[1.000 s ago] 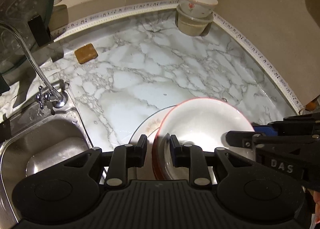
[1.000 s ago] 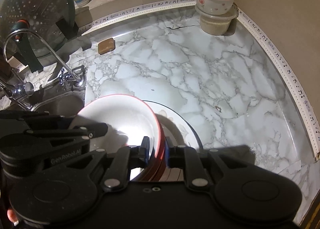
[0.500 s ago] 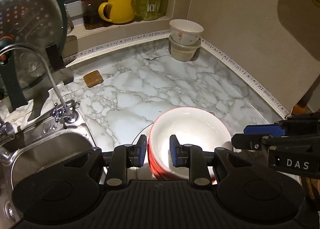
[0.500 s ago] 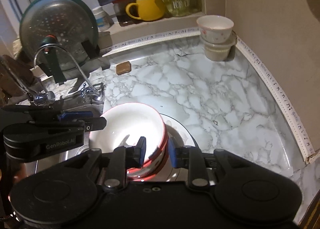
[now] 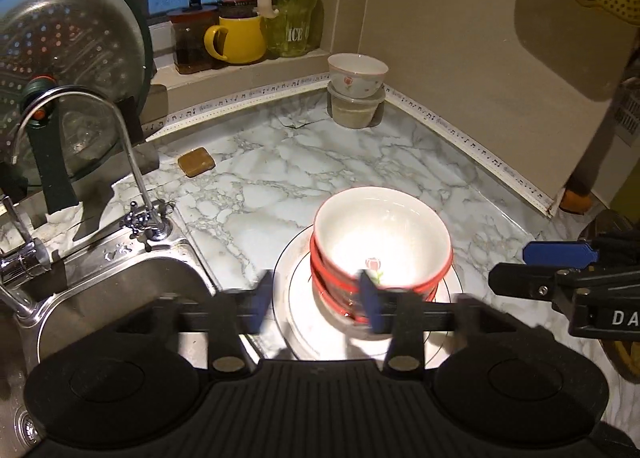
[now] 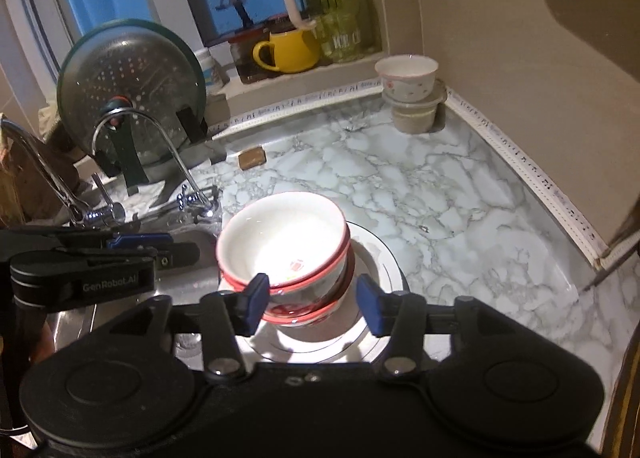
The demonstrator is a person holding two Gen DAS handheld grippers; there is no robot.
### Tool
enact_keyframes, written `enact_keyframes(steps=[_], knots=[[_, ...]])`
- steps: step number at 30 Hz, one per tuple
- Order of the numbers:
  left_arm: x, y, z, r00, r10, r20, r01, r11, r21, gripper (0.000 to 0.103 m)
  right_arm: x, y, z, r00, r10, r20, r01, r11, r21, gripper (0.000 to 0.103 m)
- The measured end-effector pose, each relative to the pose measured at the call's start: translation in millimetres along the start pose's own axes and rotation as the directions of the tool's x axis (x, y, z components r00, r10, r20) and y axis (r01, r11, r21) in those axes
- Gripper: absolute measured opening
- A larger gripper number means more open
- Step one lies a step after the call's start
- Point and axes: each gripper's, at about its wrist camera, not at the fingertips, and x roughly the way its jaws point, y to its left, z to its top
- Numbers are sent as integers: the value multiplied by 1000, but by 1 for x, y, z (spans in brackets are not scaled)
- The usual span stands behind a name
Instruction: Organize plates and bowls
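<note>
While the red-rimmed bowls point(image 5: 382, 246) sit stacked on a white plate point(image 5: 298, 298) near the surface's sink-side edge, both the left gripper point(image 5: 316, 304) and right gripper point(image 6: 312, 304) have just been opening their jaws, gripping nothing. Bare marble stretches toward the far corner.

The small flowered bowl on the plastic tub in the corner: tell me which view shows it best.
Left wrist view: the small flowered bowl sits nearer and sharper, its flower print and the plastic tub under it clear. The right wrist view shows the same stack, but blurrier.
</note>
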Motion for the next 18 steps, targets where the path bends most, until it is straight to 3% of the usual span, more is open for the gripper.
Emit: enact_keyframes(steps=[1, 13, 15, 18], knots=[[-5, 2, -3, 1000, -7, 18, 7, 1000, 2, 71, -3, 2, -3, 1000, 0, 7, 0, 1000, 8, 57], [-53, 9, -33, 995, -13, 99, 5, 997, 82, 82, -40, 39, -48, 990, -33, 135, 28, 999, 34, 92], [-60, 8, -37, 994, 9, 110, -19, 995, 94, 88, -46, 44, -53, 986, -43, 164, 38, 999, 34, 94], [-69, 10, -43, 992, 10, 124, -22, 995, 98, 88, -54, 50, -60, 979, -52, 197, 45, 998, 42, 99]])
